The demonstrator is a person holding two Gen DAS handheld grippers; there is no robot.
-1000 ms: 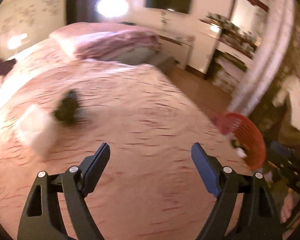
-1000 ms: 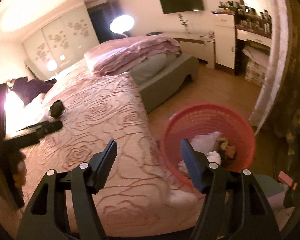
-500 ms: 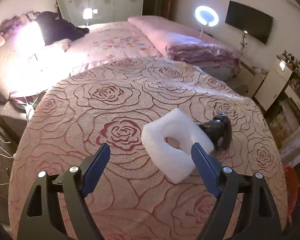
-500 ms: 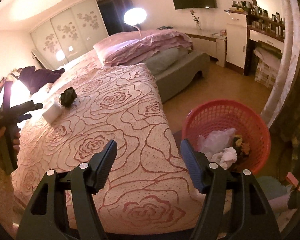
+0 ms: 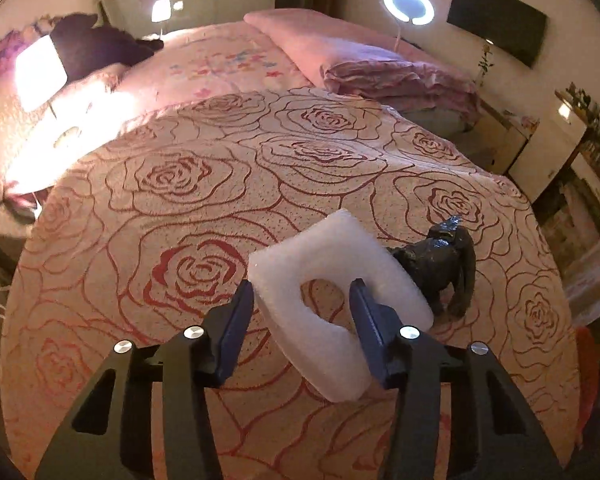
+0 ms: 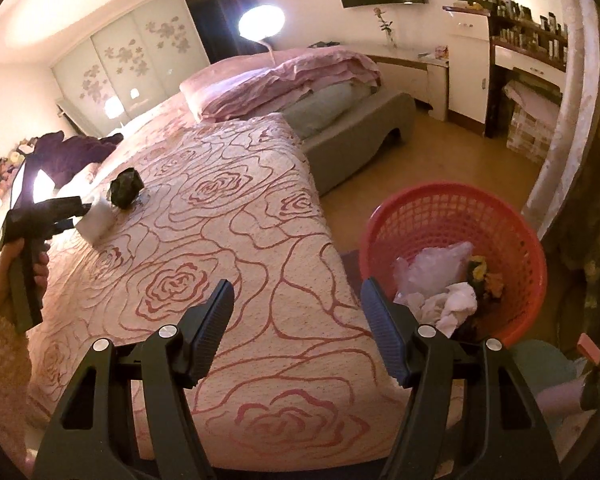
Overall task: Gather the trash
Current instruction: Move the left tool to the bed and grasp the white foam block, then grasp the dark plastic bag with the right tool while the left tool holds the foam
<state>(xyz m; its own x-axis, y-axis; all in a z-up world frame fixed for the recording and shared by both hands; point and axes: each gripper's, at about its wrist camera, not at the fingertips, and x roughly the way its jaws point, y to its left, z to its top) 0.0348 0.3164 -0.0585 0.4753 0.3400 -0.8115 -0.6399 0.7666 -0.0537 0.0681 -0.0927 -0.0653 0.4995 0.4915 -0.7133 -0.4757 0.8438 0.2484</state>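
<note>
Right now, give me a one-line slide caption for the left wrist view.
Open left gripper straddles a white foam block beside a crumpled black bag on the rose-patterned bedspread.

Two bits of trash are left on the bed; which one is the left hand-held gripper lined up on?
The white foam piece with the hole: the left hand-held gripper has open fingers on either side of it. The crumpled dark wrapper lies beyond, to its right.

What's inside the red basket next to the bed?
The red basket holds a clear plastic bag, white crumpled tissue and something yellow-orange. Anything beneath that pile is covered.
</note>
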